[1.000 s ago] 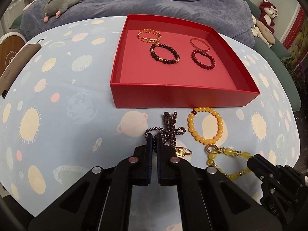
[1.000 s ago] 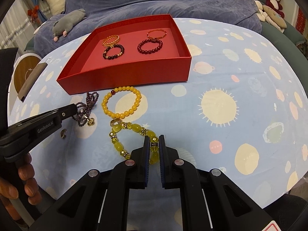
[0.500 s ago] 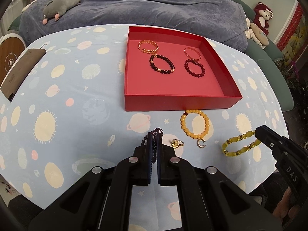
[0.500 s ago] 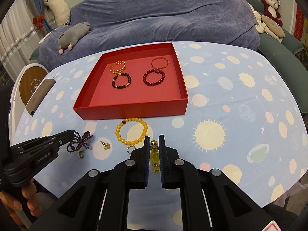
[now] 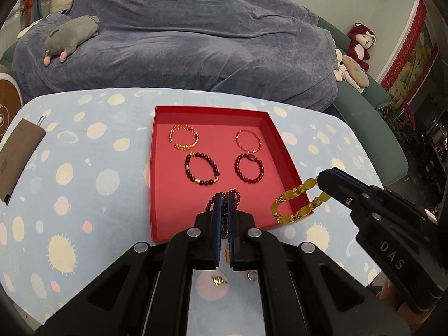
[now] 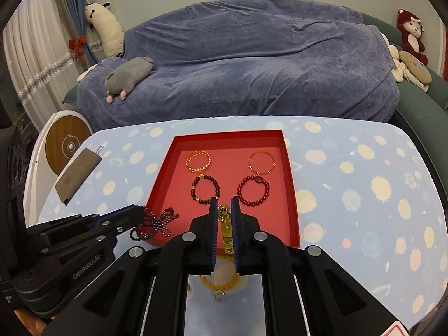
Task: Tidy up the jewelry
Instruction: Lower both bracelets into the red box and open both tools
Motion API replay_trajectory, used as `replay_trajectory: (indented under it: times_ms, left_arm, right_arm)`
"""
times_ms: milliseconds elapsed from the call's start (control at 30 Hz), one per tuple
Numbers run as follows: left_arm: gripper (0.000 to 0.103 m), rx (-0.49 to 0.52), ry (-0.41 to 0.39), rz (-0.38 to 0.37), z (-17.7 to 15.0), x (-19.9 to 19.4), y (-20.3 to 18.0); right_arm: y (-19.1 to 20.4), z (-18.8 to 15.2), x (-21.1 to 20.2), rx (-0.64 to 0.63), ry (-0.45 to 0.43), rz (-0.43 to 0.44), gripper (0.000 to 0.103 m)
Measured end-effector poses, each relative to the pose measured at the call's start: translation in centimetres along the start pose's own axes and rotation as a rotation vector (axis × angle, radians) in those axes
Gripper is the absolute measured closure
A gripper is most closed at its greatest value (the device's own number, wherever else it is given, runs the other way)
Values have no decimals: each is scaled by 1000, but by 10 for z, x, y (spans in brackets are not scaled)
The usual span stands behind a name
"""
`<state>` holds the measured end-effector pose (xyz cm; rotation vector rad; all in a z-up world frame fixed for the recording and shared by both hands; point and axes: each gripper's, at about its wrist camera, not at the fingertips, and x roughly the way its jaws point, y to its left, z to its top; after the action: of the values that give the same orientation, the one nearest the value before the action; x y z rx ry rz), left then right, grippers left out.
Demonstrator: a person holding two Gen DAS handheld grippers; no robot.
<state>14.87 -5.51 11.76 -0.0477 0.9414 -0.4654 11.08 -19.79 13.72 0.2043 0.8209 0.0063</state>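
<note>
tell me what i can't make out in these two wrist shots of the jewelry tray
- Orange bead bracelet: right wrist view shows only part between the right gripper fingers; left wrist view only a sliver.
- Small gold ring and silver ring: too small for detail.
- Dark purple bead strand: its clamped part is hidden inside the left gripper.
- Yellow-green bracelet: clamped section hidden; its height above the red tray is unclear.
</note>
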Motion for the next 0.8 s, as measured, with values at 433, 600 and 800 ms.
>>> replay_trajectory:
  times_ms: [433, 600, 800]
  left_arm:
    - [100, -17, 136, 66, 0, 92, 23]
    - [99, 6, 156, 115, -14, 106, 29]
    - [99, 3, 135, 135, -18, 108, 32]
  right_arm:
    - [-29, -22, 96, 53, 172, -19, 94]
    - [-42, -34, 106, 48, 190, -70, 94]
    - [-45, -40, 108, 30, 190, -95, 94]
